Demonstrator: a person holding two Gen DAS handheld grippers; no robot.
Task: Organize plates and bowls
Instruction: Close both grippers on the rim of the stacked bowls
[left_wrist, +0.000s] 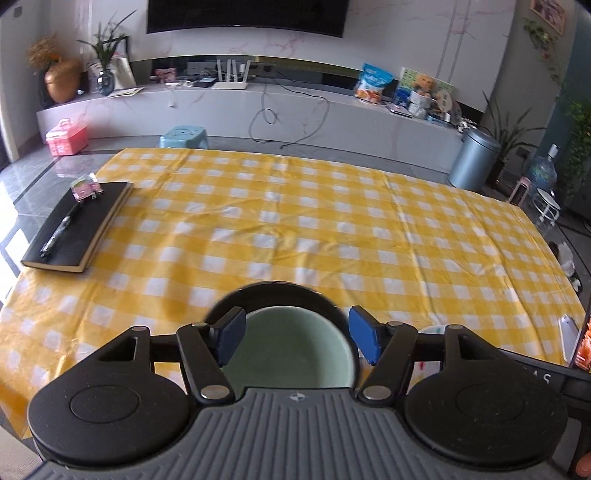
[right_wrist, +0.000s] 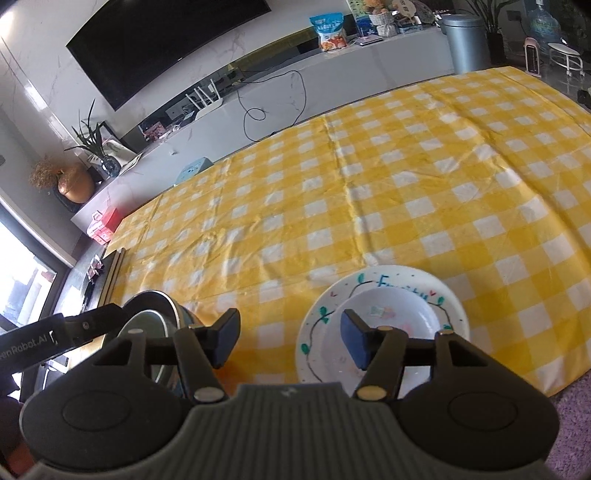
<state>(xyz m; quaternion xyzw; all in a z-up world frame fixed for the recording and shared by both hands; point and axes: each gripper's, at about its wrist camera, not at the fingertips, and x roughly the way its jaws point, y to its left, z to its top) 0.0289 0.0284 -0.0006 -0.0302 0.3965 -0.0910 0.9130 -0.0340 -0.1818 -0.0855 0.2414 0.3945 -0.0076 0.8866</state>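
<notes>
Green bowl (left_wrist: 291, 347) sits nested in dark bowl (left_wrist: 273, 291), directly below left claw (left_wrist: 297, 338); jaws apart, empty. Plates (right_wrist: 384, 317) lie below-right of right claw (right_wrist: 290, 341), also apart, empty.

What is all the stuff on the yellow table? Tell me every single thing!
tablecloth: one, yellow and white checks, covers the table
green bowl: one, pale green inside, sits in a dark bowl at the near edge
white bowl: one, sits on the painted plate, right of the green bowl
notebook: one, black, far left
pen: one, dark, on the notebook
left tongs: open, over the green bowl
right tongs: open, between the stacks
</notes>
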